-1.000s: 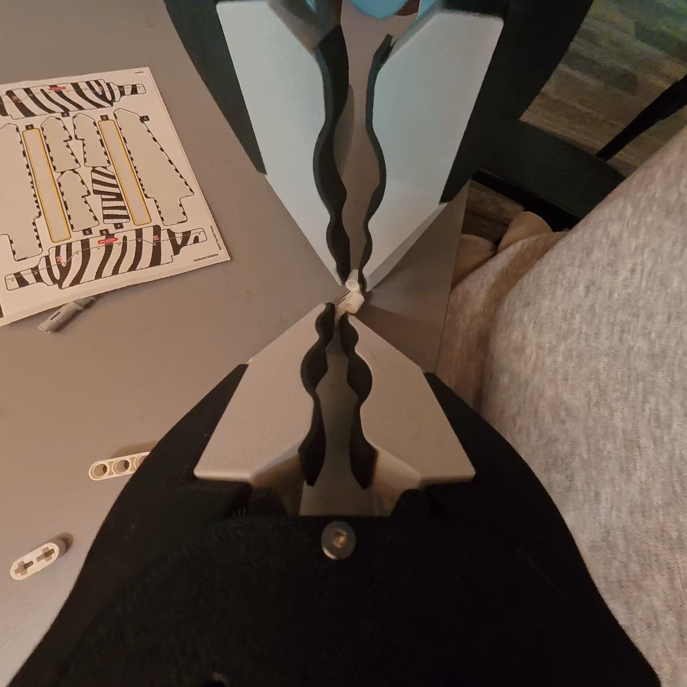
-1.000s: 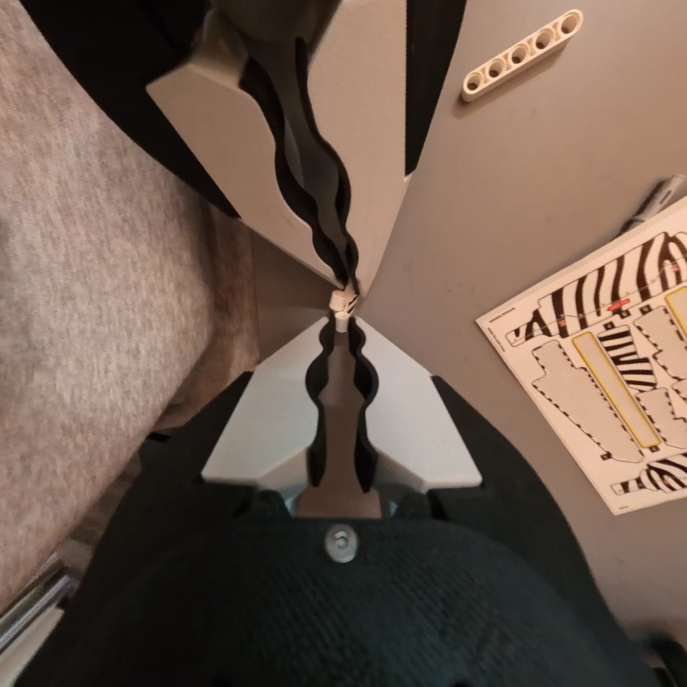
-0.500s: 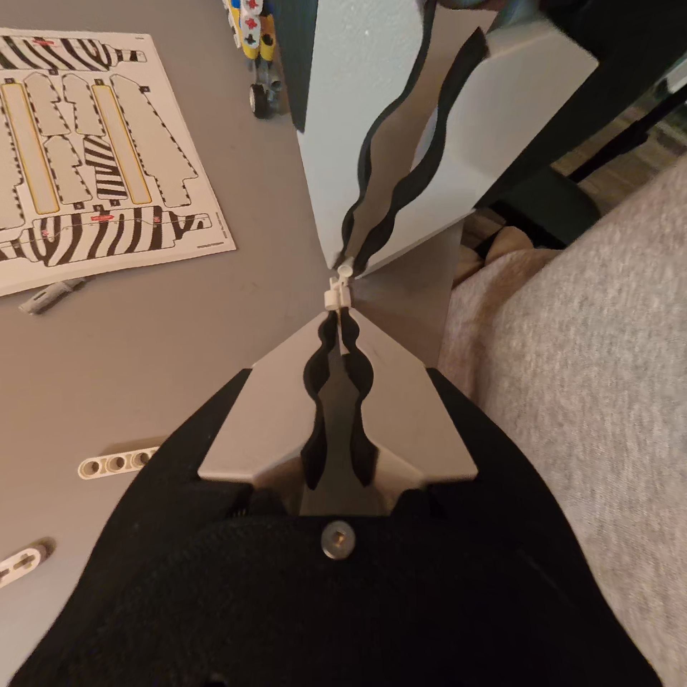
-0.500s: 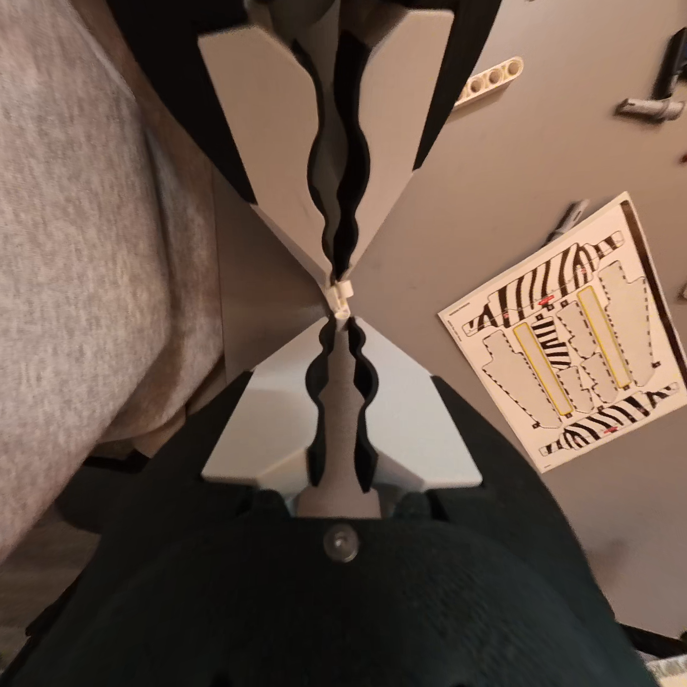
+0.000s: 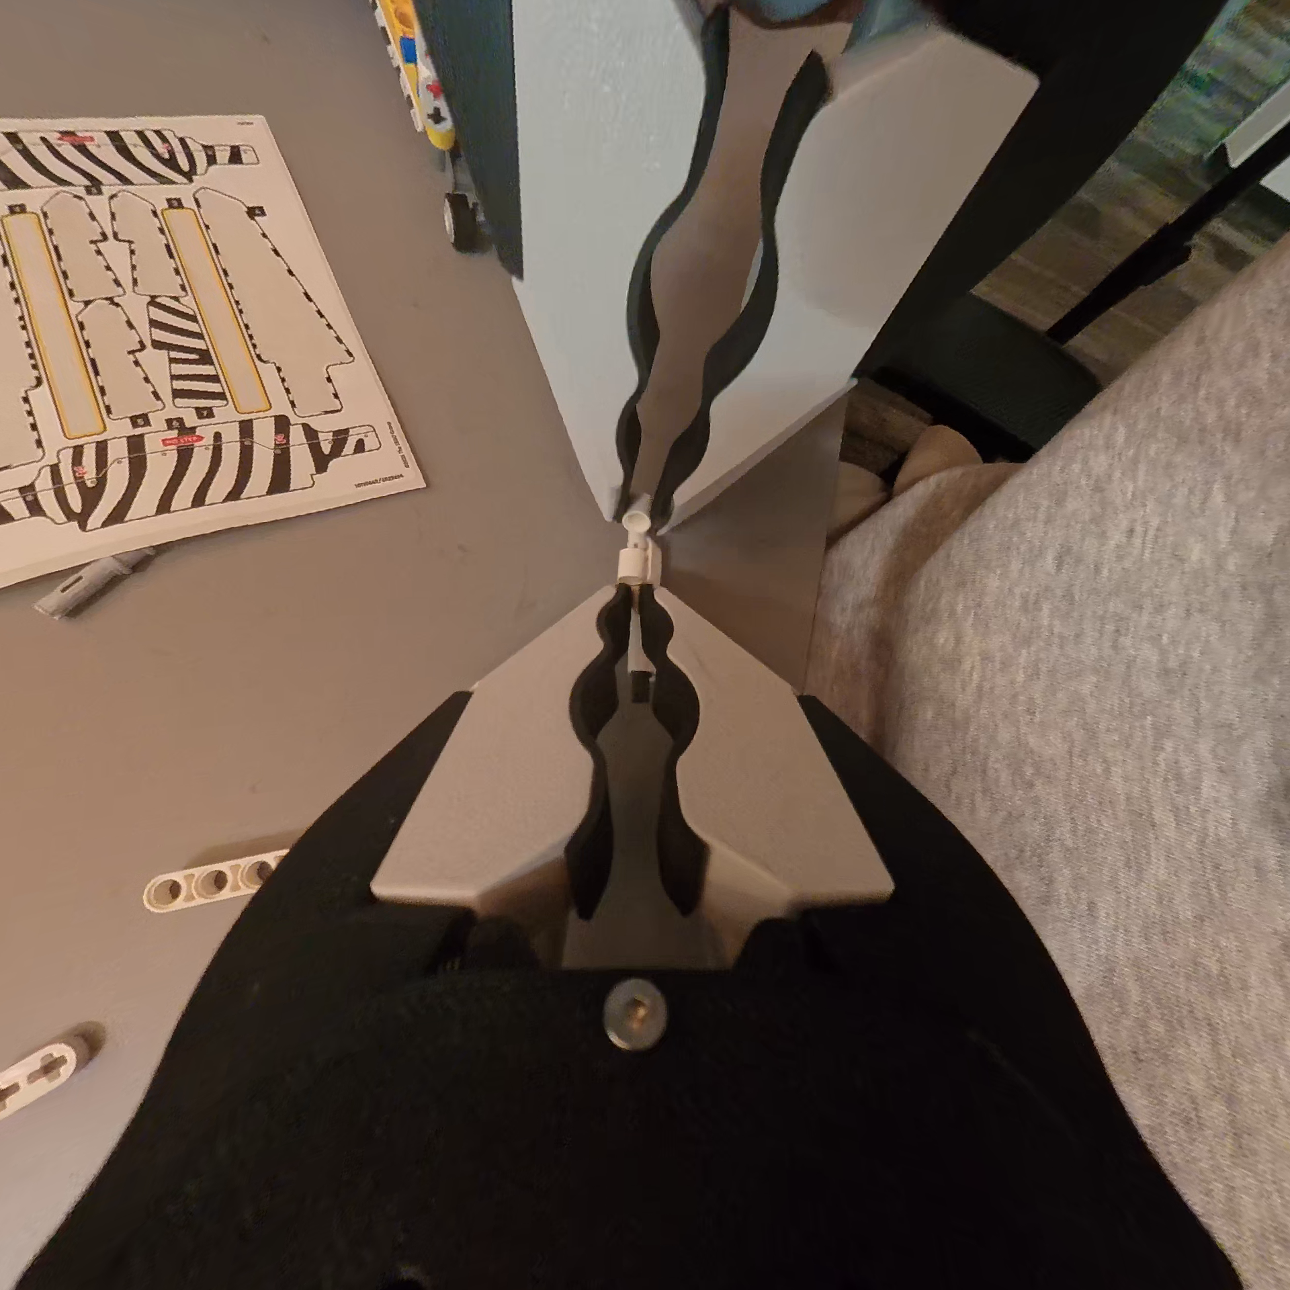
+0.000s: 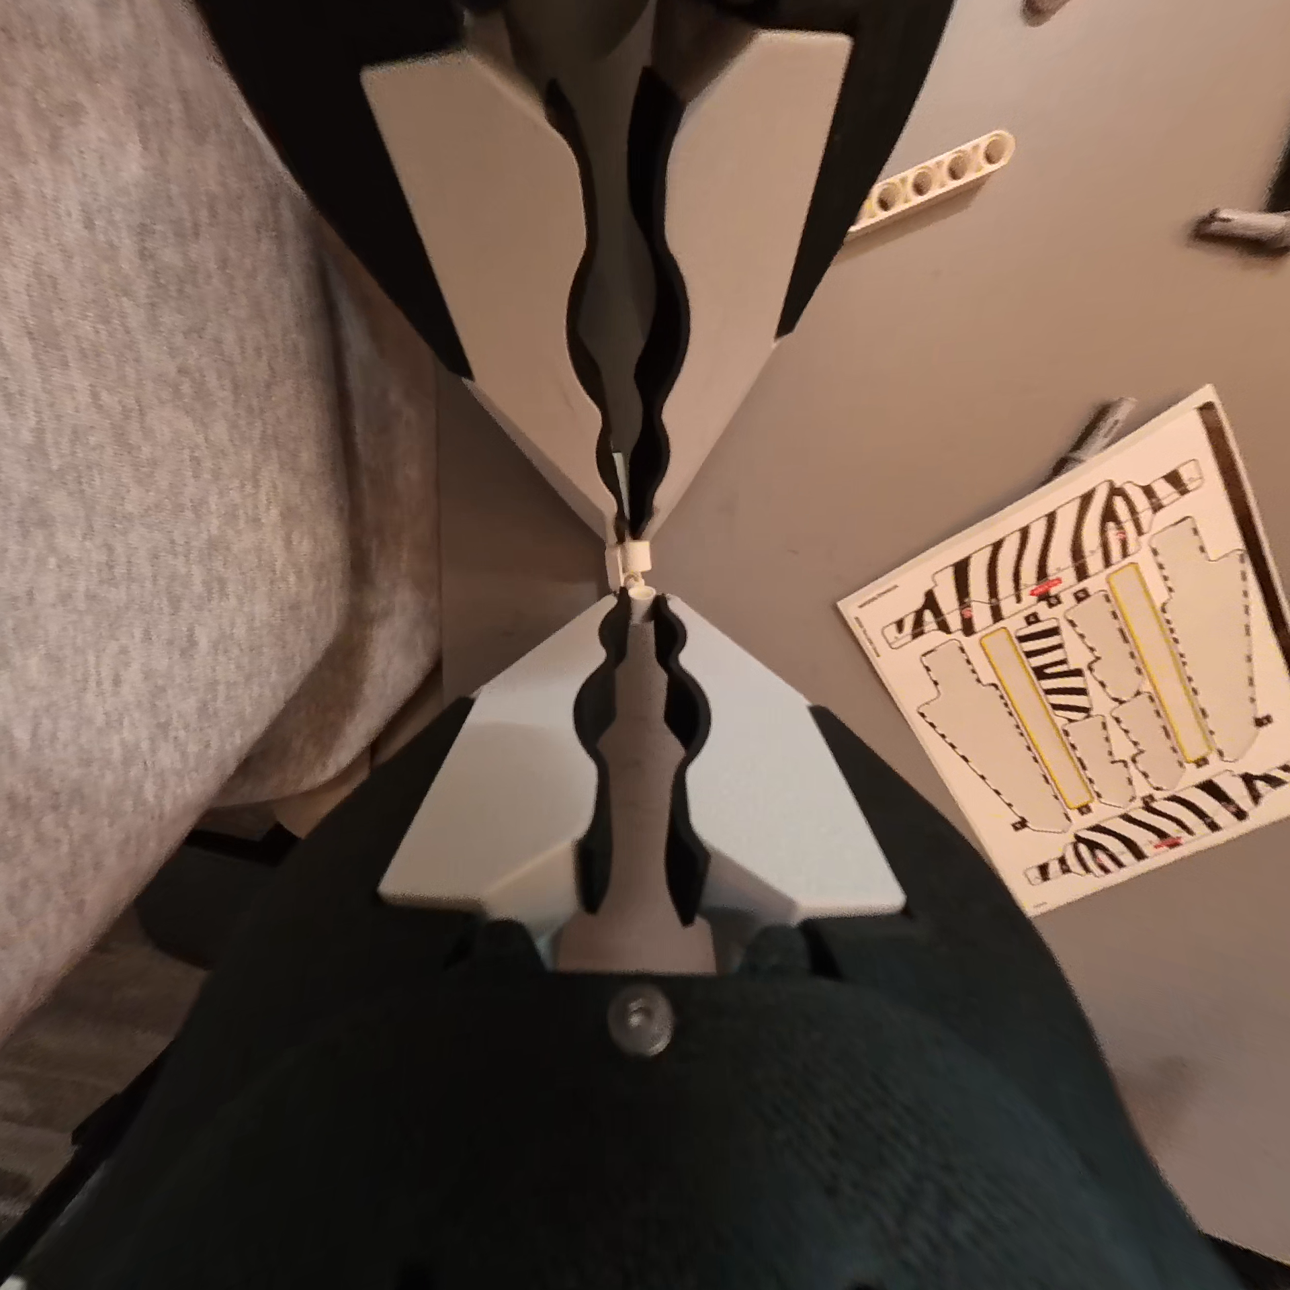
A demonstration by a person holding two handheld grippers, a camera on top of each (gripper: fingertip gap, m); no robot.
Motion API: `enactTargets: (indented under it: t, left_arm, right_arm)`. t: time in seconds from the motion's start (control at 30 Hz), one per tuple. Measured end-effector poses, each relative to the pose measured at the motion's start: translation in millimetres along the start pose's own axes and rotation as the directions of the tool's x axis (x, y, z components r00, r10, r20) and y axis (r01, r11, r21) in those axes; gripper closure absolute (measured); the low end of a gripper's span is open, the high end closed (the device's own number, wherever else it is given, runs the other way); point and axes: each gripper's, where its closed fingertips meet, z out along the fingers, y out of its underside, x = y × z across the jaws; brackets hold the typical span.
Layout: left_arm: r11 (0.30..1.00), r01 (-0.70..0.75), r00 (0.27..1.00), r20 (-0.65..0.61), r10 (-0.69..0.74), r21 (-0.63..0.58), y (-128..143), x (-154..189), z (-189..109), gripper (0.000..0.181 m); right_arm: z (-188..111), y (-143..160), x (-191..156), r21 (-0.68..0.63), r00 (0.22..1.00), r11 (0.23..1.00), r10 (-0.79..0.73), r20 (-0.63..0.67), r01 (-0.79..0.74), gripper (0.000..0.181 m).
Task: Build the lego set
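Grey desk, zebra sticker sheet on it. Your L hand-held gripper pinches white connector; R hand-held gripper nips white pin, tip-to-tip at desk edge.

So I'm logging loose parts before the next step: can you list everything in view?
small connector pieces: two, white, pinched tip to tip between both grippers
sticker sheet: one, zebra-striped, on table
beam with holes: one, white, on table
short link: one, white, table edge
pin: one, grey, beside sheet
partly built model: one, yellow, far side
table: grey
left hand-held gripper: shut
right hand-held gripper: shut
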Motion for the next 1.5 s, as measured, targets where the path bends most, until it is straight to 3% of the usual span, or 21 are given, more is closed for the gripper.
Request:
enactTargets:
  t: [0.33, 1.03, 1.27, 1.4, 1.5]
  left_arm:
    - [1.0, -0.025, 0.999, -0.026, 0.025, -0.008, 1, 6, 1, 0.179]
    - [0.999, -0.032, 0.999, -0.015, 0.032, -0.033, 4, 9, 4, 0.181]
    - [0.999, -0.023, 1.0, -0.012, 0.024, 0.038, 1, 9, -12, 0.155]
    - [0.997, -0.007, 1.0, -0.019, 0.008, 0.077, 2, 18, -17, 0.15]
    - [0.998, -0.035, 0.998, 0.05, 0.032, 0.061, 4, 14, -15, 0.147]
  right_arm:
    - [3, 0, -8, -0.02, 0.998, 1.0, -0.009, 0.058, 0.01, 0.176]
    - [10, 3, -13, 0.014, 0.999, 1.0, 0.02, 0.051, -0.021, 0.175]
    - [13, 5, -18, 0.043, 0.992, 0.993, 0.103, 0.071, -0.106, 0.175]
    - [10, 5, -21, 0.105, 0.977, 0.974, 0.192, 0.097, -0.202, 0.176]
    - [12, -1, -28, 0.169, 0.956, 0.946, 0.25, 0.152, -0.275, 0.176]
